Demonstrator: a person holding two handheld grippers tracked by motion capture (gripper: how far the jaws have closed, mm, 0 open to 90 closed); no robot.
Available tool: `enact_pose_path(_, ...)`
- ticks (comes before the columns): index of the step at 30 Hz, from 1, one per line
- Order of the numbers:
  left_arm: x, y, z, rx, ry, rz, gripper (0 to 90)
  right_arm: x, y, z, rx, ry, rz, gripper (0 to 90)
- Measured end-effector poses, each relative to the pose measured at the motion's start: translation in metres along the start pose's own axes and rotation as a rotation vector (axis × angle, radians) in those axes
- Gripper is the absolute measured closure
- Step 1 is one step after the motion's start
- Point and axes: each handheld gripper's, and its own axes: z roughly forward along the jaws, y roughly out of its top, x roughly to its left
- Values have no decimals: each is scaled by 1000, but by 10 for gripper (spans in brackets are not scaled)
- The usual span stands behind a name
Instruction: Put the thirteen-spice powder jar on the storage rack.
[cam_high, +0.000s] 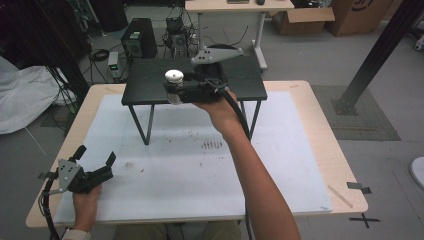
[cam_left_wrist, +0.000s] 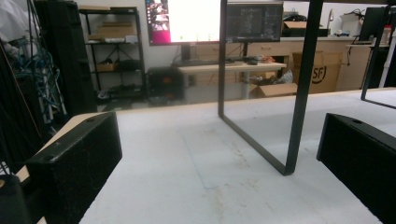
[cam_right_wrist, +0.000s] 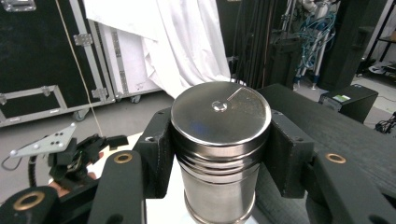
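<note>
A shiny steel canister (cam_right_wrist: 218, 149) with a flat round lid (cam_high: 174, 76) stands upright between the jaws of my right gripper (cam_high: 173, 91), which is shut on its sides. It is held at the front left edge of a small black raised platform (cam_high: 250, 80). My left gripper (cam_high: 95, 159) rests low on the white mat near the table's front left corner, open, with nothing between its black fingers (cam_left_wrist: 79, 163). The left gripper (cam_right_wrist: 63, 154) also appears far off in the right gripper view.
The platform stands on thin black metal legs (cam_left_wrist: 299, 93) in the middle of the white mat (cam_high: 200, 170). The wooden table edge (cam_high: 345, 170) runs around the mat. Computers, cables and boxes lie on the floor beyond the table.
</note>
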Motion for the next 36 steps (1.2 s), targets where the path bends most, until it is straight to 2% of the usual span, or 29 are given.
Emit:
enact_pose_path(7, 0, 0, 0, 0, 0, 0, 5, -10, 7, 5, -23, -13, 17, 490)
enact_pose_path(13, 0, 0, 0, 0, 0, 1, 4, -20, 14, 13, -24, -48, 20, 491)
enact_pose_path(19, 0, 0, 0, 0, 0, 0, 5, -31, 19, 22, -18, -106, 20, 490)
enact_pose_path(27, 0, 0, 0, 2, 0, 0, 4, -52, 18, 34, -15, -201, 56, 491)
enact_pose_path(36, 0, 0, 0, 2, 0, -3, 4, -69, 13, 53, 34, -273, 85, 491)
